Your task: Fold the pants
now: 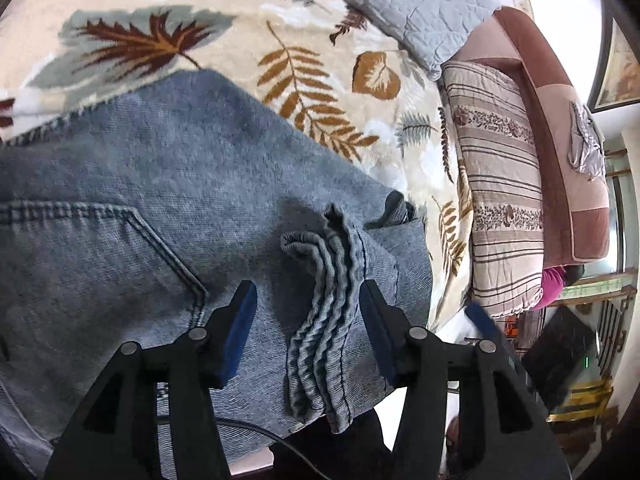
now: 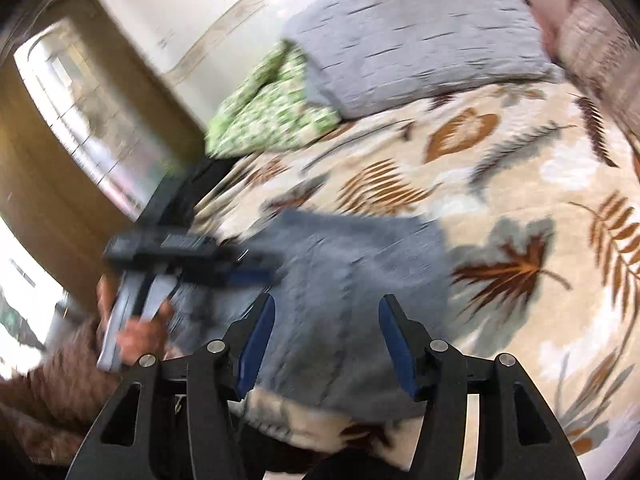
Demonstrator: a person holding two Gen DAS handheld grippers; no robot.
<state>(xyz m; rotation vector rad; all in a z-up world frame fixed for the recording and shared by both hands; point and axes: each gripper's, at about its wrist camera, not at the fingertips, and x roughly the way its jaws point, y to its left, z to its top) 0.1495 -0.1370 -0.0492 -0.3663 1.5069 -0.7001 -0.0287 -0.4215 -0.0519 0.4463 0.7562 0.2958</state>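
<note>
Pants: the denim pants [image 1: 168, 216] lie on the bed's leaf-print blanket [image 1: 224, 40], on the near side of the grey pillow [image 1: 420, 4], already doubled into a compact stack.
Done so far: a back pocket faces up on the top layer, and several ribbed hem edges [image 1: 324, 320] lie bunched together on top, so I judge at least one fold is laid over.
Left gripper [image 1: 308, 312]: jaws spread apart, one either side of the bunched hems; neither pad presses the cloth, so nothing is gripped.
Right gripper [image 2: 326, 332]: jaws likewise apart, hovering over the near edge of the stack with denim showing between them; nothing held. This view is blurred.
Person's hand [image 2: 140, 332]: holds the left tool's handle, on the side of the stack away from the striped pillow [image 1: 496, 184].
Still to do: the hem bundle sits rumpled and one corner nearest the striped pillow gapes, so tidying, and perhaps one more fold, seems to remain.
</note>
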